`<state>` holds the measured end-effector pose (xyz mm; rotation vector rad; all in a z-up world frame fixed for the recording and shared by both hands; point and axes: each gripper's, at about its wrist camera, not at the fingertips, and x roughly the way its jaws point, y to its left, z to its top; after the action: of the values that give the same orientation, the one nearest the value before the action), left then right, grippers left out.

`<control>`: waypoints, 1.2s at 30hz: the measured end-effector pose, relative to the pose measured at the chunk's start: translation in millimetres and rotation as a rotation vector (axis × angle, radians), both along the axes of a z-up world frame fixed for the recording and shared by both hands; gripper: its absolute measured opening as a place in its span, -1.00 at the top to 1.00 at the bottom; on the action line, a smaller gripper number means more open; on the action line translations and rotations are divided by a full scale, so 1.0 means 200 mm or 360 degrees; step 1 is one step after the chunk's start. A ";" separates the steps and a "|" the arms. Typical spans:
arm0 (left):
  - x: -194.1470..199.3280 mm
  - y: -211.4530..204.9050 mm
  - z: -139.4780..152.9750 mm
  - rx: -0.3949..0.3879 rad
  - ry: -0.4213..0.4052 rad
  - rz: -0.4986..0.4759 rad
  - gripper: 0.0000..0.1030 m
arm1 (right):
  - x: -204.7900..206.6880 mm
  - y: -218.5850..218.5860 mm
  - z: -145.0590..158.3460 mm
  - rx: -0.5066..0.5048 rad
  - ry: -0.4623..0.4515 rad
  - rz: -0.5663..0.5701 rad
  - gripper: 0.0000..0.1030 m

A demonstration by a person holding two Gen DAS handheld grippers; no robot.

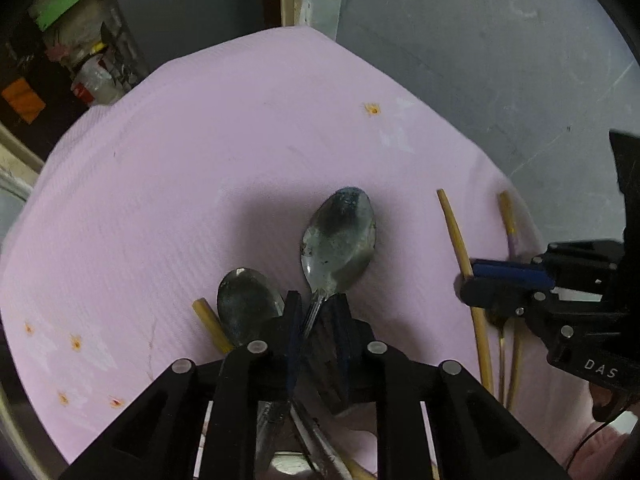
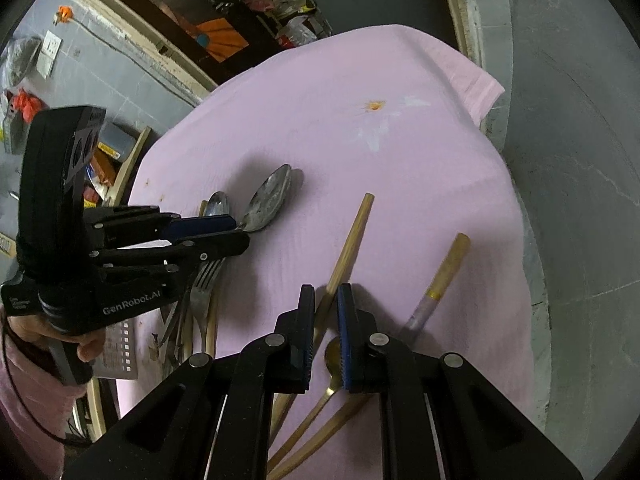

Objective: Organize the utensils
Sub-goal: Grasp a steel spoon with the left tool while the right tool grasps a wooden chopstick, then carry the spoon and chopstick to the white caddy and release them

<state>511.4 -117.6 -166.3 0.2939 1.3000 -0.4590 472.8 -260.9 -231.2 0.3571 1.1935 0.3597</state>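
My left gripper is shut on the neck of a large steel spoon, whose bowl lies on the pink cloth. A smaller steel spoon lies just left of it. In the right wrist view the left gripper holds that large spoon, with a steel fork below it. My right gripper straddles a wooden chopstick; its jaws stand narrowly apart around it. A gold spoon lies under the right gripper. A second chopstick with a purple band lies to the right.
The pink cloth covers a small table; its far and right edges drop to a grey floor. A wooden stick lies left of the small spoon. More steel utensils are piled at the cloth's left side. Shelves with clutter stand behind.
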 end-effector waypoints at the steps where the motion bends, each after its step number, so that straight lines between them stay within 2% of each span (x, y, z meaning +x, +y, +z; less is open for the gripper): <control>1: 0.01 0.00 0.00 -0.0014 0.0015 0.0012 0.82 | 0.00 0.00 0.00 0.0003 0.0000 -0.0001 0.81; 3: 0.04 0.03 0.01 -0.0084 0.0052 0.0061 0.87 | 0.01 -0.01 0.00 0.0032 0.0002 -0.0015 0.82; 7: 0.05 0.13 0.02 -0.0253 0.0062 0.0215 0.88 | 0.01 -0.05 -0.03 0.0201 0.0050 -0.0099 0.86; 9: 0.03 0.18 0.05 -0.0348 0.0017 0.0313 0.88 | -0.02 -0.06 -0.02 0.0263 0.0027 -0.0143 0.87; 12: -0.02 0.26 0.12 -0.0476 -0.0062 0.0456 0.88 | -0.09 -0.04 0.06 0.0300 -0.0093 -0.0161 0.88; 15: -0.11 0.35 0.22 -0.0579 -0.0220 0.0593 0.88 | -0.15 -0.01 0.15 0.0301 -0.0217 -0.0152 0.89; 22: -0.39 0.46 0.50 -0.0685 -0.0614 0.0687 0.88 | -0.32 0.04 0.45 0.0263 -0.0570 -0.0072 0.90; 30: -0.72 0.72 0.83 -0.0765 -0.0915 0.0749 0.88 | -0.46 0.20 0.89 0.0301 -0.0915 0.0002 0.90; 36: -0.92 0.92 1.03 -0.0726 -0.1118 0.0826 0.88 | -0.53 0.39 1.20 0.0411 -0.1117 0.0104 0.90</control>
<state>328.4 66.7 40.5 -0.2547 0.5220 -0.1652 366.9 -182.1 8.2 0.3721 0.4714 0.6368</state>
